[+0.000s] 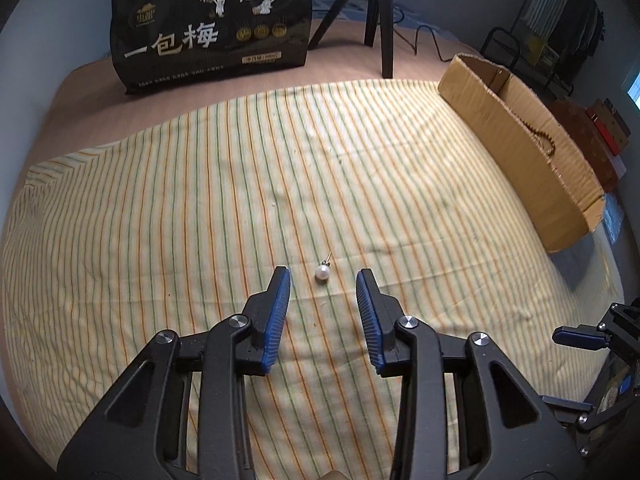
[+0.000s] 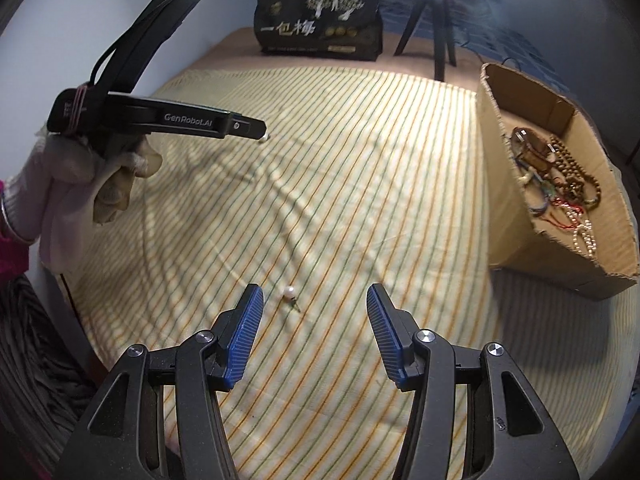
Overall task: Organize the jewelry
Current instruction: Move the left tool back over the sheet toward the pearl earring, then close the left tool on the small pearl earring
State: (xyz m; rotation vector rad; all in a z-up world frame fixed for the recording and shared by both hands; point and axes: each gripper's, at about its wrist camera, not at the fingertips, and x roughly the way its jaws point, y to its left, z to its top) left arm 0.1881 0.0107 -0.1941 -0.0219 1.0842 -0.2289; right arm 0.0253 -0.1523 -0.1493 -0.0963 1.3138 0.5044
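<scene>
A white pearl stud earring lies on the striped cloth, just ahead of and between my left gripper's open fingertips. In the right wrist view a pearl earring lies on the cloth just ahead of my open, empty right gripper, nearer its left finger. Another pale pearl peeks out by the tip of the left gripper body, held by a gloved hand. The cardboard box at right holds several bracelets and bead strands.
A black printed bag and a black tripod stand at the back of the bed. The cardboard box lies along the right edge. The right gripper's finger shows at lower right.
</scene>
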